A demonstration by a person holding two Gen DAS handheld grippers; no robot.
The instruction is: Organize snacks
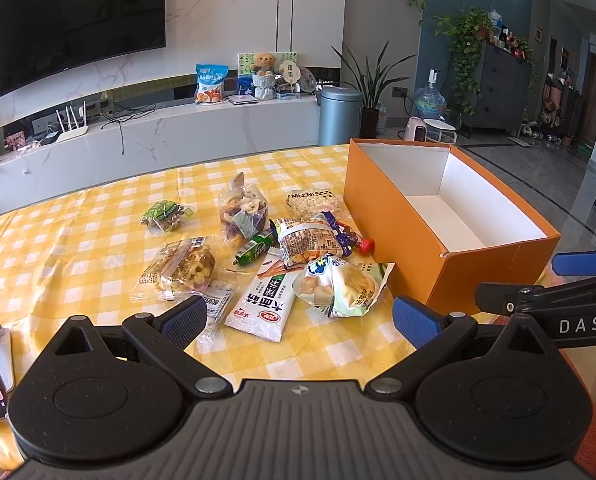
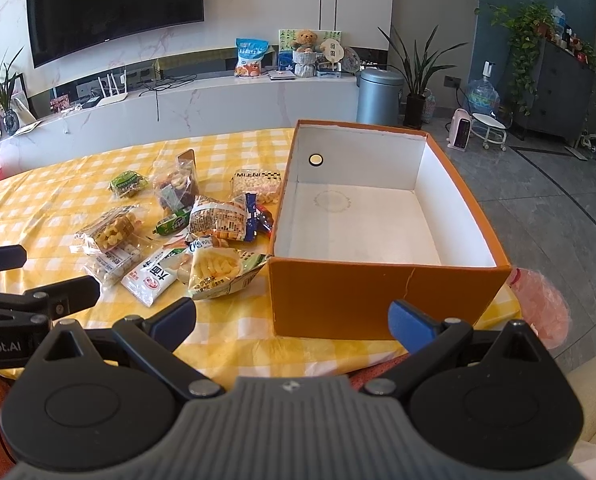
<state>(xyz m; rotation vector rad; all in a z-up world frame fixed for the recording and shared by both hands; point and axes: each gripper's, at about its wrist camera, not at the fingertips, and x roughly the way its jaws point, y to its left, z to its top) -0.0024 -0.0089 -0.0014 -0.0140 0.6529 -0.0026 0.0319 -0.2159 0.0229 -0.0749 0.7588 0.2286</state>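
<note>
While the loose heap of snack packets (image 1: 258, 256) lies in the middle of my yellow-and-white checked worktop (image 1: 78, 232), the open orange cardboard box with a white lining (image 2: 378, 292) stands just to its right, nothing inside it that I can see. Nearest the box are a torn pale-green crisp bag (image 1: 338, 286) touching its near corner and a white noodle sachet with green and red print (image 1: 260, 306) beside that. Further back I see a clear bag of mixed nuts and dried fruit standing upright (image 1: 242, 212), a small green packet (image 1: 164, 214) off on its own to the left, and a clear pouch of pale round puffs (image 2: 258, 186) close to the box's left wall.

My left claw (image 1: 300, 318) hangs released over the near edge of the heap, blue pads spread wide, gripping nothing. My right claw (image 2: 292, 318) is likewise released, spread in front of the box's near wall.

Beyond the worktop runs a long white marble-look TV bench (image 1: 178, 128) under a dark wall-mounted television (image 1: 74, 24), with a teddy bear (image 1: 264, 64), a grey round bin (image 2: 378, 96) and potted plants (image 1: 372, 80) on a grey tiled floor (image 2: 538, 200).
</note>
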